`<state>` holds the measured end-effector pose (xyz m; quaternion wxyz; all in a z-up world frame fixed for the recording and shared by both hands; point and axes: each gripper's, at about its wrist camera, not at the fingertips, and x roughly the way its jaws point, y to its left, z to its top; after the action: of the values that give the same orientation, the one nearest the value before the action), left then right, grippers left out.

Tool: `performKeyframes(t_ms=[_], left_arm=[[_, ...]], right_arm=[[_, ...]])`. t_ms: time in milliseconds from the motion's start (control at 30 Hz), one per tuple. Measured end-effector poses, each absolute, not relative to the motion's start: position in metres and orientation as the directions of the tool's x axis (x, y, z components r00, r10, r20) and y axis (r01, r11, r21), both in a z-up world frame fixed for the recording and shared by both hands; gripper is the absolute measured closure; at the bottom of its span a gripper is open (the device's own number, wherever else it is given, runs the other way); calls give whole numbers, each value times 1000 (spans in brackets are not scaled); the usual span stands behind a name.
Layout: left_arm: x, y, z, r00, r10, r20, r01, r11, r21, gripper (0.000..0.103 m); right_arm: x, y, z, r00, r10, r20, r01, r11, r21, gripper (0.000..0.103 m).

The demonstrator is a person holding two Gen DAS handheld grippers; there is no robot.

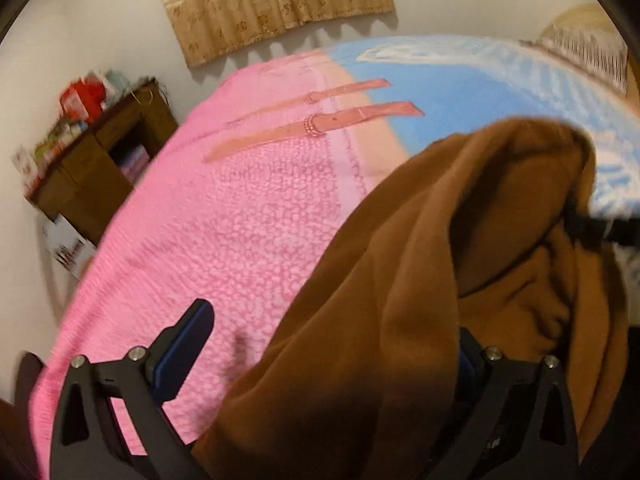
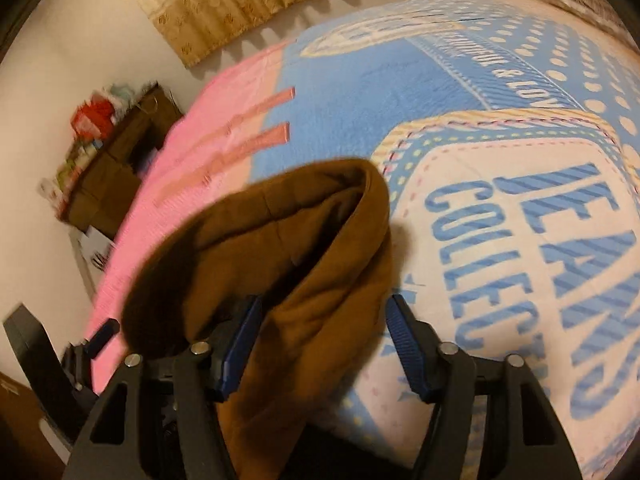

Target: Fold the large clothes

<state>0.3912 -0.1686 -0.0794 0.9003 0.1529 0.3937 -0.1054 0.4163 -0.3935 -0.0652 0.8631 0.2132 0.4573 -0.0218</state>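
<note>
Garment: brown garment [image 1: 420, 280], soft and thick, bunched and draped over both my tongs above the bed [image 1: 224, 220]; only part of it rests on the pink and blue blanket [image 2: 500, 208].
Left tongs [image 1: 320, 360]: jaws stand wide apart; the cloth hangs across the gap and hides the right-hand finger; the left blue pad [image 1: 180, 360] is bare. I judge them released, not pinching.
Right tongs [image 2: 316, 344]: a thick fold runs up between the two fingers; the left pad [image 2: 240, 352] lies against it, the right pad [image 2: 408, 348] stands clear. Loose, not clenched.
Blur: both views smear, so edges are hard to place.
Risk, slip: with neither pair pinching, the cloth may slide off and drop in a heap.
Risk, wrong layer: closing now could take several layers at once, giving a crooked fold.
Risk, snag: fabric over the left fingers could catch in the linkage.
Risk, bedding: a low grab might take up the blanket too.
Bystander: wooden side cabinet [image 1: 96, 168] by the wall, well apart.
</note>
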Motion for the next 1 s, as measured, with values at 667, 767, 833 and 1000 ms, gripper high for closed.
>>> performKeyframes(t_ms=[667, 767, 833, 1000], left_arm=[[242, -37, 70, 715, -402, -572, 373, 911, -174, 92], [196, -3, 66, 729, -415, -545, 369, 908, -198, 92], [171, 14, 55, 733, -424, -532, 361, 905, -224, 92], [141, 35, 8, 746, -398, -534, 314, 917, -245, 91]], right_arm=[[202, -300, 99, 804, 262, -533, -204, 965, 167, 87], [152, -288, 93, 811, 285, -511, -237, 958, 159, 87], [120, -281, 85, 816, 283, -503, -246, 959, 140, 87], [72, -273, 37, 812, 236, -533, -201, 972, 124, 87]])
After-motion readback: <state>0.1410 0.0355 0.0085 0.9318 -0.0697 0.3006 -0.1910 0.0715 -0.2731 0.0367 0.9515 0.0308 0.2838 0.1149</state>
